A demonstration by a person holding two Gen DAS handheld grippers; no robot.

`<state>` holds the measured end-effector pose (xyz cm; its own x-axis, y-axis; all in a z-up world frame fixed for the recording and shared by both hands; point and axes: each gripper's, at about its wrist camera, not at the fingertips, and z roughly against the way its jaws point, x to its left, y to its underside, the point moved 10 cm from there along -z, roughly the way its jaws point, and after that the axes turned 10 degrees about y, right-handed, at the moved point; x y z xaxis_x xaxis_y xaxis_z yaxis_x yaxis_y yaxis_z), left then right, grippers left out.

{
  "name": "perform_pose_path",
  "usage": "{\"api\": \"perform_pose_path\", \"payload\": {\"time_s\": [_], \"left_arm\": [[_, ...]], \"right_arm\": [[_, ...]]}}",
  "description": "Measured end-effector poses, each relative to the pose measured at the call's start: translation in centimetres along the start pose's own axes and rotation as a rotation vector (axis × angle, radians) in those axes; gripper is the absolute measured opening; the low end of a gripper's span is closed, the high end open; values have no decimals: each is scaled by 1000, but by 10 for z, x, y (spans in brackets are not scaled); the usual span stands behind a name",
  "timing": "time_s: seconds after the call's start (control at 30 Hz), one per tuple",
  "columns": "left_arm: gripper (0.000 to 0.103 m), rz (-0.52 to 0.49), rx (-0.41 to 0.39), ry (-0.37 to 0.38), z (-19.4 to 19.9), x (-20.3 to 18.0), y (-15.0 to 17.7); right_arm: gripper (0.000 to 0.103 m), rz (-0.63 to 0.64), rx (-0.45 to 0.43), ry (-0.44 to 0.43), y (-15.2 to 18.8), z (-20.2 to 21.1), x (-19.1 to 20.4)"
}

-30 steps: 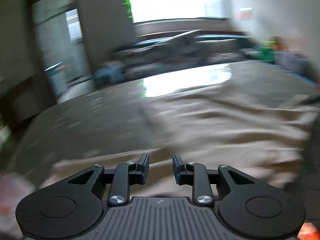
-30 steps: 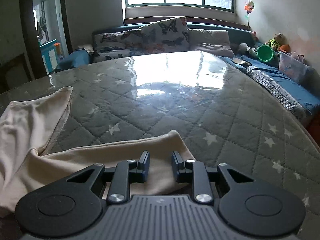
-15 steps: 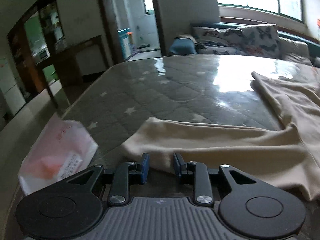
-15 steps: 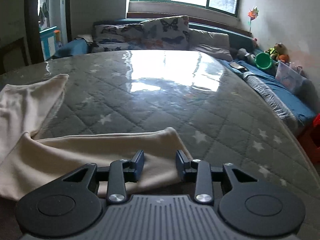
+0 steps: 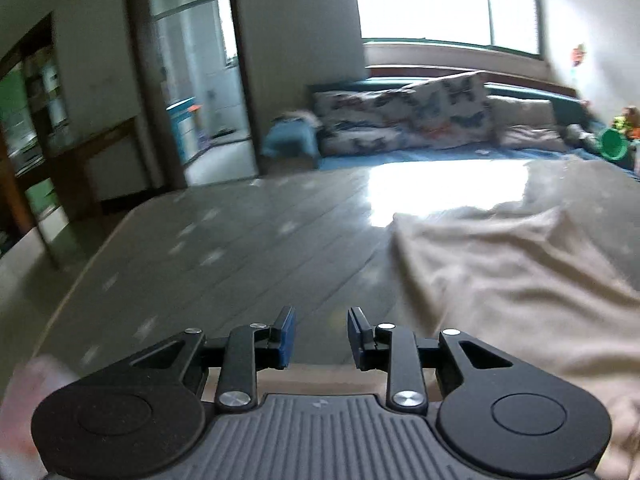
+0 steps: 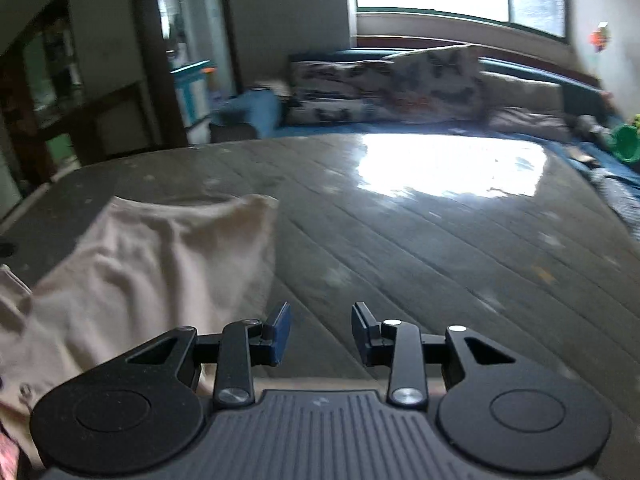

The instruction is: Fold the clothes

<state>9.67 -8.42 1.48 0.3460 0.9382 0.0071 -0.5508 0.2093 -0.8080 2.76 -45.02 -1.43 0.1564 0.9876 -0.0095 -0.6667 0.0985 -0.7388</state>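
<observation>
Both wrist views are motion-blurred. The left gripper (image 5: 321,336) points down over the near part of a grey quilted mattress (image 5: 224,248) with pale star marks. Its jaws stand apart, and only bare mattress shows in the gap between the blue pads. A strip of beige cloth shows just under the gripper body at the near edge.

The beige garment (image 5: 516,276) lies rumpled on the mattress to the right of the left gripper, running from the near right corner toward the far glare patch. It is not between the fingers.

The right gripper (image 6: 322,334) also hangs with its jaws apart and nothing between them; mattress shows through the gap. The same garment (image 6: 148,264) lies to its left, bunched, with its near edge reaching beside the left finger; contact cannot be judged.

At the far side stand butterfly-print cushions (image 5: 404,116) under a bright window (image 5: 444,0). A doorway (image 5: 200,80) opens at the far left. A green bowl-like item (image 5: 614,144) sits at the far right.
</observation>
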Motion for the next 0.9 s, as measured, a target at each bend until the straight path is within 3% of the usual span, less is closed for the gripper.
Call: {"api": "perform_pose_path", "payload": {"time_s": [0.2,0.37,0.63,0.7,0.73,0.77,0.8,0.9], "left_arm": [[32,-31,26,58,-82,-19,-42],[45,-51,52,72,-136,-27,-54],[45,-60,79,73,-170,-32,-51],[29,-76,70,100,-169,-37,-51],[16,-85,68,115,-168,-40,-51],[8,-101,56,109,-166,-41,-53],[7,-124,38,87,-163,-42,-55],[6,-143,-48,49,-147,-38,-67]], "right_arm": [[33,-24,28,-82,-42,-53,27],[33,-31,43,-110,-61,-89,43],[33,-24,51,-117,-63,-118,55],[33,-20,46,-117,-63,-120,57],[30,-20,42,-118,-63,-120,58],[14,-19,39,-120,-63,-120,60],[3,-16,36,-122,-63,-120,61],[2,27,-23,-88,-67,-111,65]]}}
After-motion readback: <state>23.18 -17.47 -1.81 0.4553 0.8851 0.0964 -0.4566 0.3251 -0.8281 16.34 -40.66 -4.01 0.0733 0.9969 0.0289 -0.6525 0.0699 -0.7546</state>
